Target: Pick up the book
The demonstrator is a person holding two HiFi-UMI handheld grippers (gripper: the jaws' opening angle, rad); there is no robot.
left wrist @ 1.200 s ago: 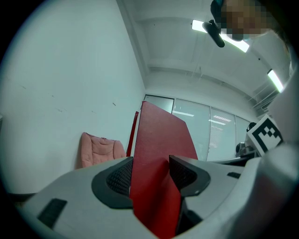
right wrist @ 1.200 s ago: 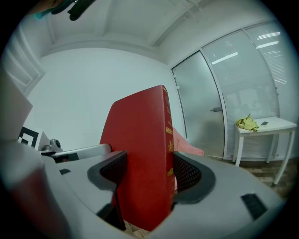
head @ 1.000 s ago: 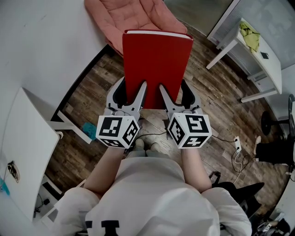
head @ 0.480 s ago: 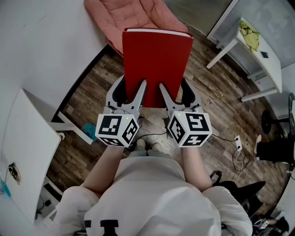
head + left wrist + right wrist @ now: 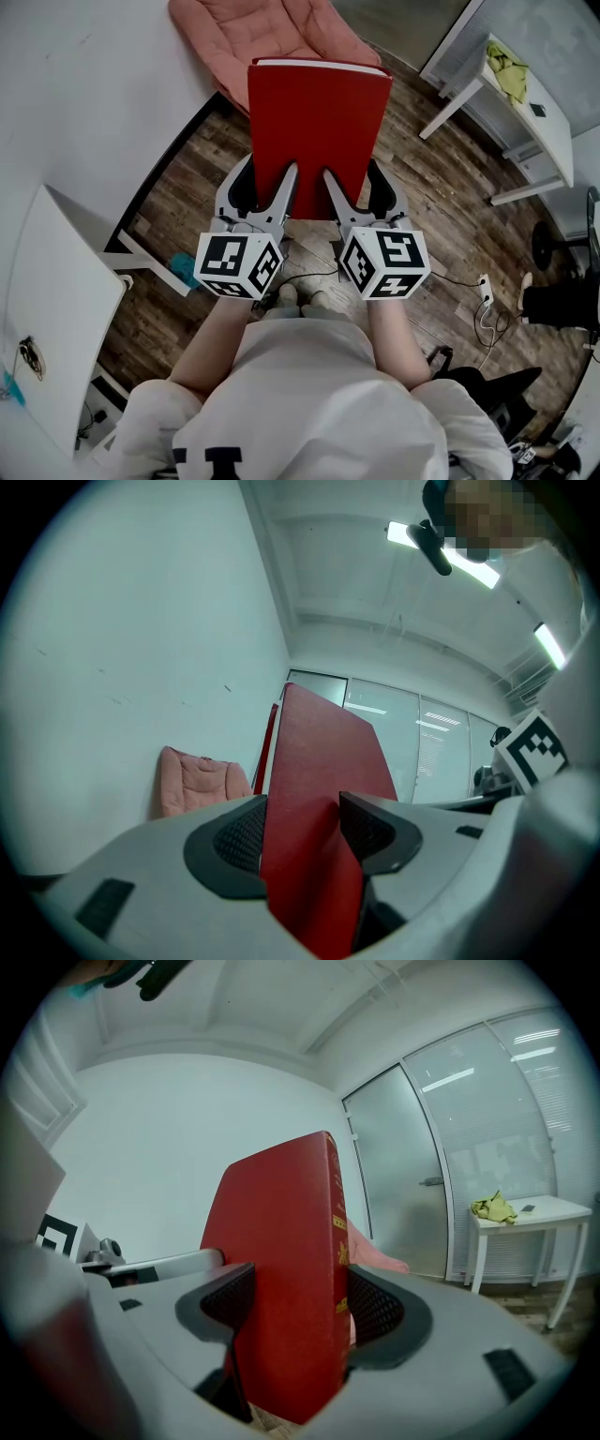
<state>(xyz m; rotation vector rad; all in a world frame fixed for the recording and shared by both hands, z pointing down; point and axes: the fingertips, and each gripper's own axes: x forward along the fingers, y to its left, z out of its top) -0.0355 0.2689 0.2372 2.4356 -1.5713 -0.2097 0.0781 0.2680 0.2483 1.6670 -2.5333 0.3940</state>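
Both grippers are clamped on the red book (image 5: 319, 122), side by side along its near edge. In the head view the left gripper (image 5: 265, 186) takes the near left part of that edge and the right gripper (image 5: 357, 187) the near right part. Each has one finger lying over the red cover and the other at the book's outer side. The left marker cube (image 5: 239, 265) and the right marker cube (image 5: 386, 262) sit near each other, just in front of the person's shirt (image 5: 309, 403).

From the left gripper view, the jaws press the cover from both sides. Their black ribbed pads (image 5: 246, 834) touch the book, which rises between them toward the ceiling. From the right gripper view, the jaws are likewise closed on the book, at the side of its spine (image 5: 336, 1232), where gold print runs down. The book's thickness fills the whole gap between the jaws.

The book is held in the air over the wooden floor (image 5: 187, 216), reaching away from the person, with the white page edges (image 5: 319, 66) showing at its far end. Beyond it a pink cushion (image 5: 253, 28) lies by the white wall (image 5: 84, 84). At the far right stands a white table (image 5: 525, 108) with a yellow-green cloth (image 5: 509, 70) on it, well apart from the book. A white board (image 5: 56, 309) stands at the near left.
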